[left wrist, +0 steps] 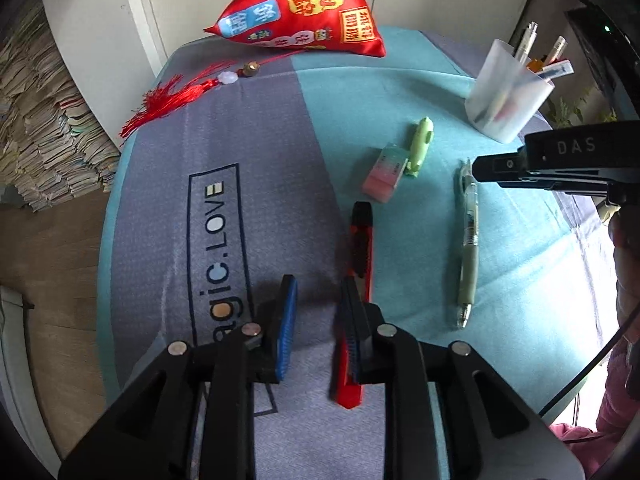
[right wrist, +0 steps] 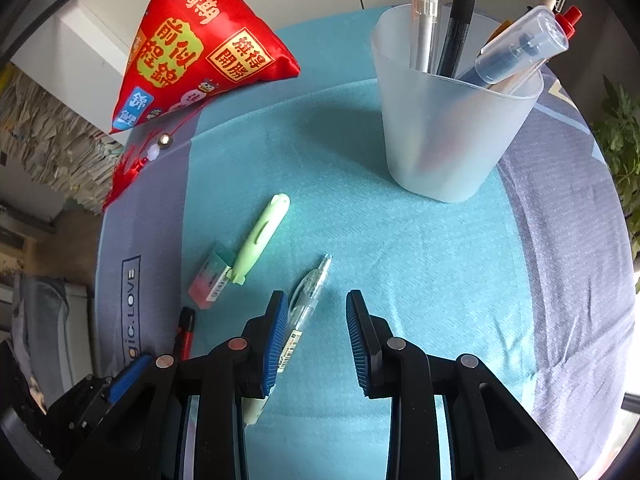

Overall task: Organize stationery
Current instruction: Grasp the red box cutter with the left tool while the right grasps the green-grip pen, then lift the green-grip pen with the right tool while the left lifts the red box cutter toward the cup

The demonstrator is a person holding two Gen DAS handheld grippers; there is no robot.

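Observation:
A red utility knife (left wrist: 362,248) lies on the grey part of the cloth, its lower end running under the right finger of my left gripper (left wrist: 318,312). That gripper is open, its blue pads apart and pressing on nothing. A green-grip clear pen (left wrist: 468,240) (right wrist: 308,300) lies on the teal cloth, passing beneath the left finger of my right gripper (right wrist: 316,320) (left wrist: 486,170), which is open and hovers over it. A pink-green eraser (left wrist: 386,178) (right wrist: 210,280) and a light green highlighter (left wrist: 420,146) (right wrist: 260,240) lie side by side. The frosted cup (left wrist: 508,100) (right wrist: 452,128) holds several pens.
A red triangular pouch (left wrist: 304,4) (right wrist: 192,52) with a red tassel (left wrist: 172,100) sits at the table's far edge. Stacked papers (left wrist: 40,128) stand off the left side, a plant (right wrist: 620,140) off the right. A pink sleeve (left wrist: 616,400) is at the right edge.

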